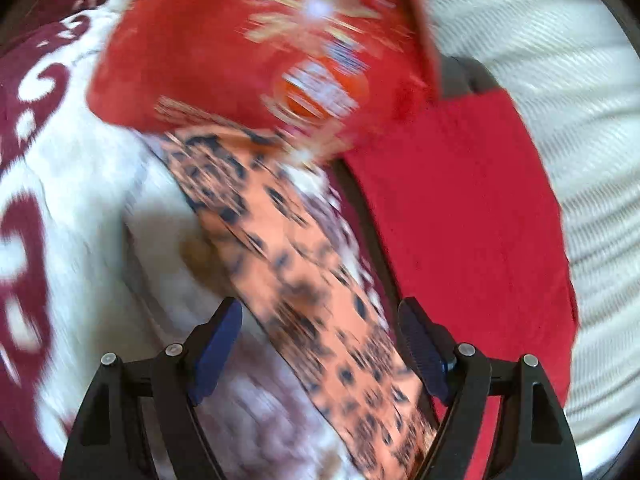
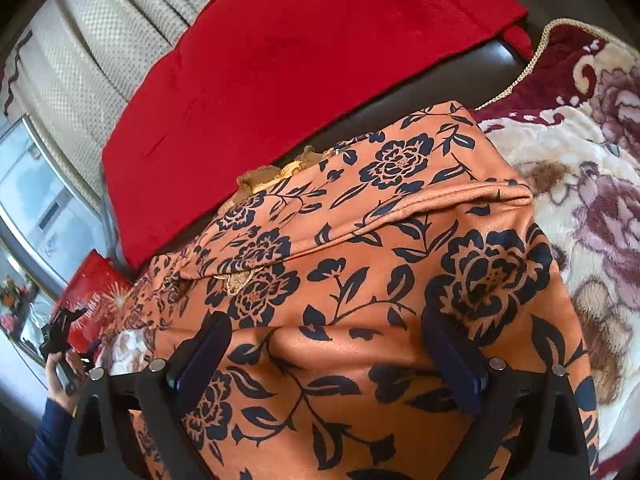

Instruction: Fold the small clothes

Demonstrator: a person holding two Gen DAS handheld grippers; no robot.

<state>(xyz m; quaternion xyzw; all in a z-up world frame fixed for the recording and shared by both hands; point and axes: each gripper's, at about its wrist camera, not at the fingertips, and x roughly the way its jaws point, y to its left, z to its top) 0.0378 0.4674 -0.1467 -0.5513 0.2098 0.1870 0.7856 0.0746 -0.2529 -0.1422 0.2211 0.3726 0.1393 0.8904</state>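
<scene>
An orange garment with a dark blue flower print (image 2: 360,264) lies partly folded on the blanket, one layer turned over on top with a gold trim showing at its far edge. My right gripper (image 2: 326,326) hovers open just over its near part, the fabric bulging between the fingers without being pinched. The left wrist view is blurred: a strip of the orange garment (image 1: 288,264) runs diagonally under my left gripper (image 1: 320,312), which stands open with nothing pinched. In the right wrist view the left gripper (image 2: 68,316) shows small at far left, held by a hand in a blue sleeve.
A plush cream and maroon flowered blanket (image 2: 580,184) covers the surface. A red cushion (image 2: 280,64) lies behind the garment against cream curtains (image 2: 80,56). A red bag with a firework print (image 1: 248,40) stands at the left end, near a window (image 2: 36,208).
</scene>
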